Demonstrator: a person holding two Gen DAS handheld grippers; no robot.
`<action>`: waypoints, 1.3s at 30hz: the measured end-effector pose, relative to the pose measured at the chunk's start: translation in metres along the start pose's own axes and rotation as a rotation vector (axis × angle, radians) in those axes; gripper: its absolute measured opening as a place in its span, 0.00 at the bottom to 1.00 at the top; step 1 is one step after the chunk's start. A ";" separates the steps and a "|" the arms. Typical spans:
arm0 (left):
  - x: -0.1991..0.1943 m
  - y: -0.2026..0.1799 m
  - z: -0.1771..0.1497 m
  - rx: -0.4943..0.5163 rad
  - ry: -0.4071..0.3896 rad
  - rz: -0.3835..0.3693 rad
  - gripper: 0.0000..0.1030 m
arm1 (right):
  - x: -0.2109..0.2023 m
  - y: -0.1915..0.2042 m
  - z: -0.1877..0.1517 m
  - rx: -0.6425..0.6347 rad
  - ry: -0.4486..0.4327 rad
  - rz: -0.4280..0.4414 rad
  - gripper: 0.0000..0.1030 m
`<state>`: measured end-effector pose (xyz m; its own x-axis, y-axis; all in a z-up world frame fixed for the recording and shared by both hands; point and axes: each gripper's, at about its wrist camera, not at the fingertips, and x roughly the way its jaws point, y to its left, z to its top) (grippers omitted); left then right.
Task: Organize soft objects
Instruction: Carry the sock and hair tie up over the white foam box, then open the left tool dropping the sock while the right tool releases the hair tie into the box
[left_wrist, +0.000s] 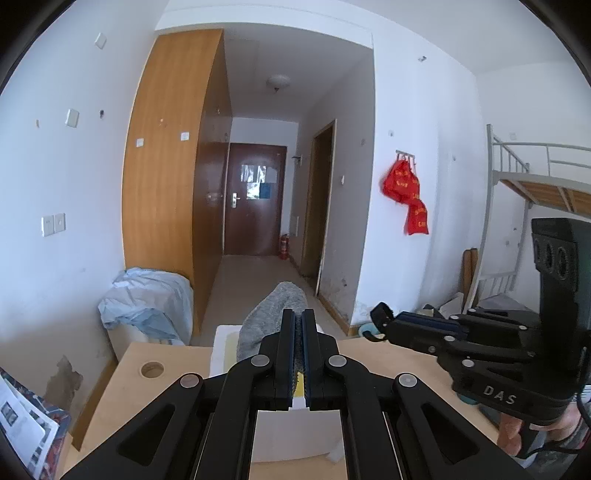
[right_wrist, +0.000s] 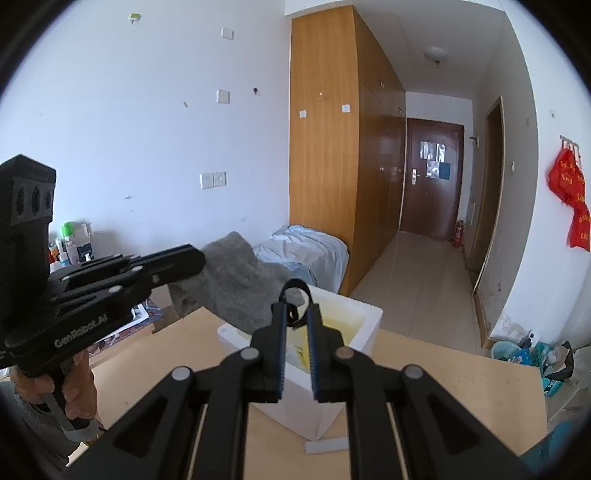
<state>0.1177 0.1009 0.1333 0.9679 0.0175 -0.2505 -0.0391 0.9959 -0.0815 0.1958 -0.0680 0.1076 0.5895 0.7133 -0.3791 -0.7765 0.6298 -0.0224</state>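
My left gripper (left_wrist: 298, 314) is shut on a grey fuzzy cloth (left_wrist: 273, 317), which bulges up ahead of its tips. In the right wrist view the same cloth (right_wrist: 236, 280) hangs from the left gripper (right_wrist: 199, 262) over the far left corner of a white foam box (right_wrist: 364, 321). My right gripper (right_wrist: 295, 306) is pinched on a small black looped strap (right_wrist: 293, 290), held above the box's yellowish inside. From the left wrist view the right gripper (left_wrist: 391, 321) is level with the left one, with the black strap (left_wrist: 378, 312) poking out of its tip. A hand holds each grip.
The foam box (left_wrist: 221, 343) stands on a light wooden table (left_wrist: 122, 387) with a round cable hole (left_wrist: 152, 369). Behind it are a bundle under pale blue plastic (left_wrist: 147, 299) and a tall wooden wardrobe (left_wrist: 166, 166). Bottles (right_wrist: 70, 243) stand at the left; a bunk bed (left_wrist: 535, 177) is at the right.
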 end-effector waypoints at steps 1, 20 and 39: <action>0.005 0.002 0.000 -0.003 0.004 0.002 0.03 | 0.003 -0.001 0.000 0.003 0.005 0.002 0.13; 0.105 0.033 -0.031 -0.079 0.162 -0.016 0.03 | 0.056 -0.018 -0.011 0.033 0.102 0.001 0.13; 0.145 0.030 -0.047 -0.065 0.285 0.006 0.04 | 0.051 -0.020 -0.013 0.042 0.098 -0.007 0.13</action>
<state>0.2448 0.1295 0.0490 0.8591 -0.0111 -0.5117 -0.0699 0.9878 -0.1388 0.2384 -0.0484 0.0770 0.5691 0.6764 -0.4675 -0.7608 0.6489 0.0127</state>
